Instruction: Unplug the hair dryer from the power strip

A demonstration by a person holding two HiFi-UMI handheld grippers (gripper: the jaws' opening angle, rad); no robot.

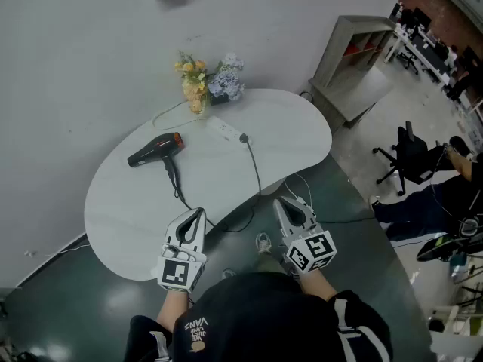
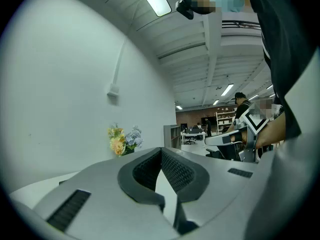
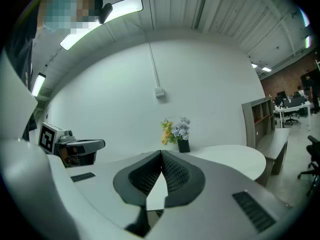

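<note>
A black hair dryer [image 1: 155, 150] with an orange band lies on the white table [image 1: 294, 138], left of centre. Its black cord [image 1: 175, 181] runs off the table's near edge. A white power strip [image 1: 223, 130] lies near the flowers, with a dark plug [image 1: 244, 138] at its right end and a grey cable trailing toward me. My left gripper [image 1: 198, 213] and right gripper [image 1: 281, 202] are both shut and empty, held level at the table's near edge, short of the dryer and strip. In the gripper views, the left gripper [image 2: 161, 149] and right gripper [image 3: 161, 152] show their tips touching.
A vase of yellow and pale blue flowers [image 1: 209, 81] stands at the table's far edge against the wall. A grey shelf unit [image 1: 351, 59] stands to the right. Black office chairs [image 1: 407, 157] and a seated person [image 1: 445, 194] are further right on the dark floor.
</note>
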